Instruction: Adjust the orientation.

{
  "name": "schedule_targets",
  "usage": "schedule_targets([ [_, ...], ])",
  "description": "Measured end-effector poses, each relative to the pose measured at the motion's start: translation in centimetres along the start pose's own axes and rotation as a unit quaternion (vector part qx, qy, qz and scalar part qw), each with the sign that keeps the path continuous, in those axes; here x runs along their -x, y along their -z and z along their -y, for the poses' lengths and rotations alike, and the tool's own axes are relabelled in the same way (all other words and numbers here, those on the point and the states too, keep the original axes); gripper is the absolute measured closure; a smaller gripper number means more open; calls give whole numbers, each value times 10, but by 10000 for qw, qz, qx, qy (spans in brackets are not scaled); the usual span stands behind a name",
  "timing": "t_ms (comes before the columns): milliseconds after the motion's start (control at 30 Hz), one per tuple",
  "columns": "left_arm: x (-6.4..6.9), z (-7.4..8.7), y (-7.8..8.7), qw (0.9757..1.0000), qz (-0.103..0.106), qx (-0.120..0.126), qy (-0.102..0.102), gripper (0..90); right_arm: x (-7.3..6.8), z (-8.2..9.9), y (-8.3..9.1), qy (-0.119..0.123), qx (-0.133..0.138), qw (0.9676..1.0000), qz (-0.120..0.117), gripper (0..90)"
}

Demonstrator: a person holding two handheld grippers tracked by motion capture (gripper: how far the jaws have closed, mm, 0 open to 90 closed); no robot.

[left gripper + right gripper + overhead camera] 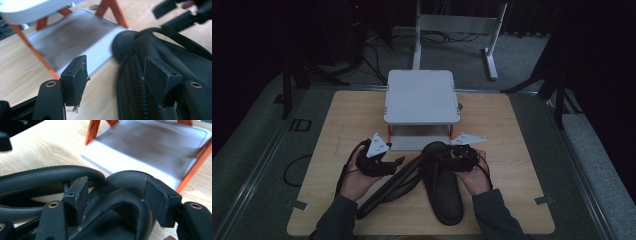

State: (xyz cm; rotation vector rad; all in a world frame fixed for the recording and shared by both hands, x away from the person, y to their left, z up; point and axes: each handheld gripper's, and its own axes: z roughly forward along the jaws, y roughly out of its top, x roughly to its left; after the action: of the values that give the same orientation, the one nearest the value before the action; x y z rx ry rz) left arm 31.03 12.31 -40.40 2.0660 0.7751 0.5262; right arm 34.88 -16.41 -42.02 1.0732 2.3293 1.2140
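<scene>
Two black slippers lie on the wooden table (342,130). One slipper (447,195) lies flat, its toe at the foot of a white two-level stand (422,95). The other slipper (387,187) is tipped on its side to the left. My right gripper (447,154) (117,181) is at the flat slipper's toe. Its jaws are open, with the toe strap (120,195) between them and gaps at both pads. My left gripper (399,161) (116,62) is open beside the tipped slipper. A ribbed slipper edge (130,82) lies close to its right jaw.
The stand has orange legs (47,67) and a pale lower plate (75,37) (155,147) just beyond the slippers' toes. A person's hands and dark sleeves come in from the table's near edge. Cables trail off the table's left side. The floor around is dark carpet.
</scene>
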Motion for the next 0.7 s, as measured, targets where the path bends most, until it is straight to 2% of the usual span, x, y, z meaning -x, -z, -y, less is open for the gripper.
schedule_targets([
  [200, 11, 4, 3, 9997, 227, -73, -59, 316, -2, 0, -2, 46, -28, 10000, -23, 360],
  [233, 15, 7, 3, 9993, 310, -136, -152, 308, -2, 0, -2, 61, -33, 10000, -29, 358],
  [433, 22, 11, -1, 9981, 494, -275, -261, 282, -3, -1, -3, 89, -22, 9999, -50, 357],
  [533, 23, 13, -7, 9978, 396, -423, -315, 282, -4, -1, -3, 98, -32, 9999, -57, 357],
  [600, 23, 14, -8, 9979, 367, -432, -303, 282, -5, -1, -3, 102, -30, 9999, -57, 357],
  [633, 22, 16, -10, 9976, 143, -584, -340, 284, -4, -1, -3, 104, -30, 9999, -52, 357],
  [700, 18, 16, -9, 9980, 38, -585, -231, 304, -4, -1, -3, 104, -41, 9999, -36, 357],
])
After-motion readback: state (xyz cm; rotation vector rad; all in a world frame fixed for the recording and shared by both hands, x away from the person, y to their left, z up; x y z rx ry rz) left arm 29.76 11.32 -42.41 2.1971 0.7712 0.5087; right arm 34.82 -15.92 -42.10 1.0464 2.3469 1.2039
